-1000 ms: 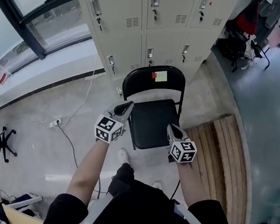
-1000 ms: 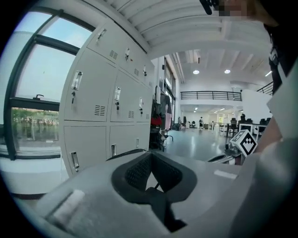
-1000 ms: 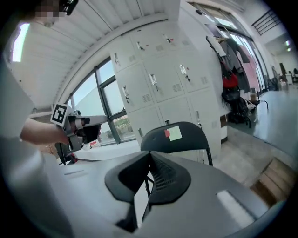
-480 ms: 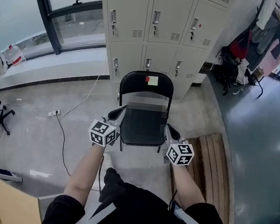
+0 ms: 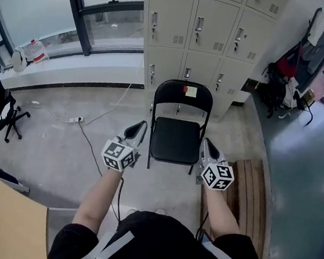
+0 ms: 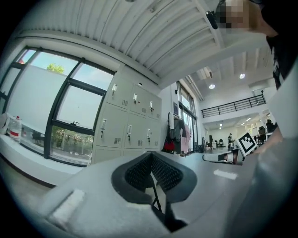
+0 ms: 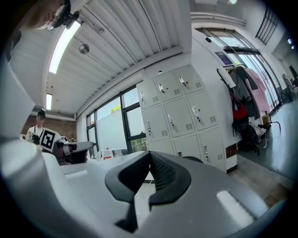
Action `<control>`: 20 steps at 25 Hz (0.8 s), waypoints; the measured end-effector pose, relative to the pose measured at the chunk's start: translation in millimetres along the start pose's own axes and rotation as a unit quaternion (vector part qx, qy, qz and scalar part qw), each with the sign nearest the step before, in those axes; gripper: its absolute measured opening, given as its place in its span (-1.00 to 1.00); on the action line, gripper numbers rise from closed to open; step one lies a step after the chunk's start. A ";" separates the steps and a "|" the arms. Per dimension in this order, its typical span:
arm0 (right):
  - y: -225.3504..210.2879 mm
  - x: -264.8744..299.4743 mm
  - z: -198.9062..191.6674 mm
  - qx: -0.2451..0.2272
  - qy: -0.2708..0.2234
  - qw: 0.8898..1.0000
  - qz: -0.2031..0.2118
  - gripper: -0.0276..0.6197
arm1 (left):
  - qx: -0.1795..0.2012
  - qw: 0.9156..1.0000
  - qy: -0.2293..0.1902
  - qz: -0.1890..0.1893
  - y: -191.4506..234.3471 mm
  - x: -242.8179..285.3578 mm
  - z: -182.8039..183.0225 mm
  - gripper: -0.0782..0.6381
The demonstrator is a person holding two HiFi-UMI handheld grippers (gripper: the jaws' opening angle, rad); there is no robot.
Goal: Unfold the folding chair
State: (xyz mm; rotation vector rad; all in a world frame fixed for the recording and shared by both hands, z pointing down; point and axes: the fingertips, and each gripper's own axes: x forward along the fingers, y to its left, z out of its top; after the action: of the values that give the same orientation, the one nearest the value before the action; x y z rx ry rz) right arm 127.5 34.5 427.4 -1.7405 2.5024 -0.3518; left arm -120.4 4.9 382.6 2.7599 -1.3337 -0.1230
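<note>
Both tongs up front: left gripper (image 5: 141, 126) at eleven o'clock, jaws pressed together on nothing; right gripper (image 5: 205, 143) at one o'clock, likewise closed and empty. Beyond them, dead at twelve, the folding chair (image 5: 176, 140) stands open on the floor, with the lockers (image 5: 206, 33) just behind it.

Black folding chair (image 5: 179, 128), unfolded, upright on floor, sticky note on backrest, facing camera
</note>
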 end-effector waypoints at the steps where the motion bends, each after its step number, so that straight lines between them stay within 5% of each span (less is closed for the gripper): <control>1: 2.2 -3.2 2.9 -0.008 -0.003 1.000 0.001 -0.90 | -0.006 1.000 -0.009 0.011 5.8 -11.4 3.9 -0.79; 8: 32.6 -30.1 1.0 -0.028 -0.011 1.000 0.000 -0.90 | -0.011 0.996 -0.030 0.082 42.0 -108.8 11.6 -0.78; 20: 84.5 -80.9 -7.4 -0.059 -0.015 0.998 -0.004 -0.91 | -0.024 0.996 -0.058 0.065 17.3 -167.1 18.7 -0.78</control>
State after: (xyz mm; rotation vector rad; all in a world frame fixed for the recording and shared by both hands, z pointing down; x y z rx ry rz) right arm 77.4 139.0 409.7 -1.7841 2.5446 -0.1805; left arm -239.3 124.6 372.5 2.6547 -1.5131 -0.3082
